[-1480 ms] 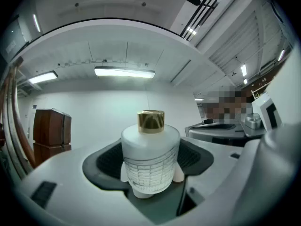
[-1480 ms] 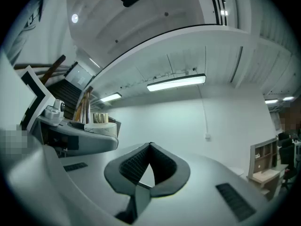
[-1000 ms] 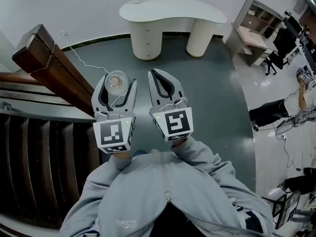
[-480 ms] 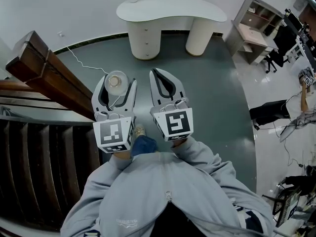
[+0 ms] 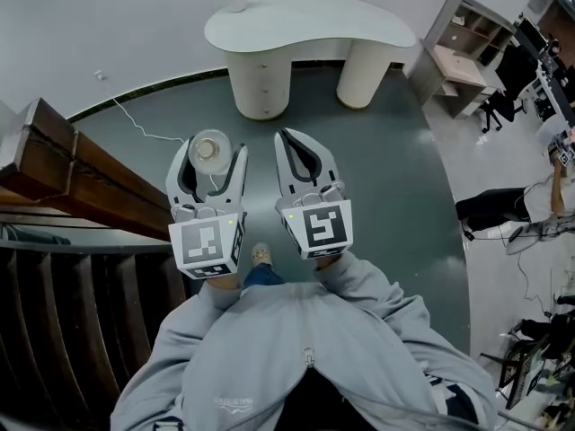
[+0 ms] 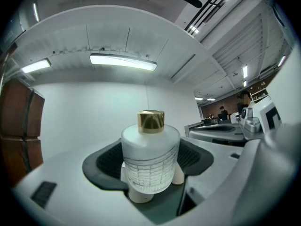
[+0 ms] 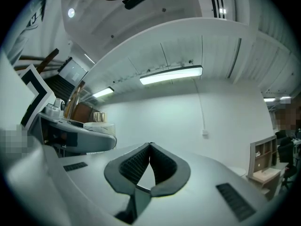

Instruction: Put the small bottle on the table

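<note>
The left gripper (image 5: 211, 162) pinches the small frosted white bottle (image 5: 210, 148); the right gripper (image 5: 297, 144) is pressed together on nothing. Grey-green floor (image 5: 395, 178) lies open toward the white kidney-shaped table (image 5: 305, 21) at 12 o'clock. A dark wooden banister (image 5: 72, 182) crowds 9 o'clock. The left gripper view shows the bottle's gold cap (image 6: 151, 121) side-on, where the head view looks down on it.

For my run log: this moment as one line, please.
left gripper: shut on small bottle, cap up | right gripper: shut, empty | table: ahead | status: small bottle not yet placed

Curved white table (image 5: 305, 21) on dark green floor (image 5: 386, 169) by a pale wall (image 5: 117, 34), wooden banister (image 5: 72, 178) left.
</note>
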Demonstrator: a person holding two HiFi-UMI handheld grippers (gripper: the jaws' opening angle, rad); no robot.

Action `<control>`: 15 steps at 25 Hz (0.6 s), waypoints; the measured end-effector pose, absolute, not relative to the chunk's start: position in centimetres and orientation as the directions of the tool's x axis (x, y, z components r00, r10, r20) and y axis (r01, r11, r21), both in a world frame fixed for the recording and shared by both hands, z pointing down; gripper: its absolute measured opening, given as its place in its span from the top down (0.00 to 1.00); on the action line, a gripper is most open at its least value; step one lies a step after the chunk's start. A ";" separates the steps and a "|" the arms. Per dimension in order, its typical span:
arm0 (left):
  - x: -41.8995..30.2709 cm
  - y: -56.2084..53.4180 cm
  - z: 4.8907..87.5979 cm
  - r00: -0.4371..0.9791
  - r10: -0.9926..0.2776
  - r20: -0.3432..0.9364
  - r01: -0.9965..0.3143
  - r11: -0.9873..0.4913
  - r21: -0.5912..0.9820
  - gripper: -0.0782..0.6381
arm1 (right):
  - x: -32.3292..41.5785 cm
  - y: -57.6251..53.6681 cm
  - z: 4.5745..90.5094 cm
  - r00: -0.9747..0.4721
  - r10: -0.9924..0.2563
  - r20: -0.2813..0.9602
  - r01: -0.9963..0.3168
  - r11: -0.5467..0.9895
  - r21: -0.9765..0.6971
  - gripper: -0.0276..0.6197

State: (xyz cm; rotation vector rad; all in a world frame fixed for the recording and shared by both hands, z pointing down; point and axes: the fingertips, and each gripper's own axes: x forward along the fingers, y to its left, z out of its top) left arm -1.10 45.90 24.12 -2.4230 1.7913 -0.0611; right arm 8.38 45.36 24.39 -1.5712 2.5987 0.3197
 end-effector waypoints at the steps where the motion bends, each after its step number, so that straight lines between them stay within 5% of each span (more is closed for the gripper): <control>1: -1.5 44.7 24.1 0.299 -0.953 -0.044 -0.948 -0.292 -0.128 0.43 | 7.9 44.2 24.3 -0.466 -0.866 -0.184 -0.884 0.448 0.131 0.92; 15: -5.1 31.8 24.4 0.377 -0.925 -0.041 -0.919 -0.369 -0.138 0.43 | 3.5 31.5 24.6 -0.408 -0.892 -0.195 -0.913 0.393 0.112 0.92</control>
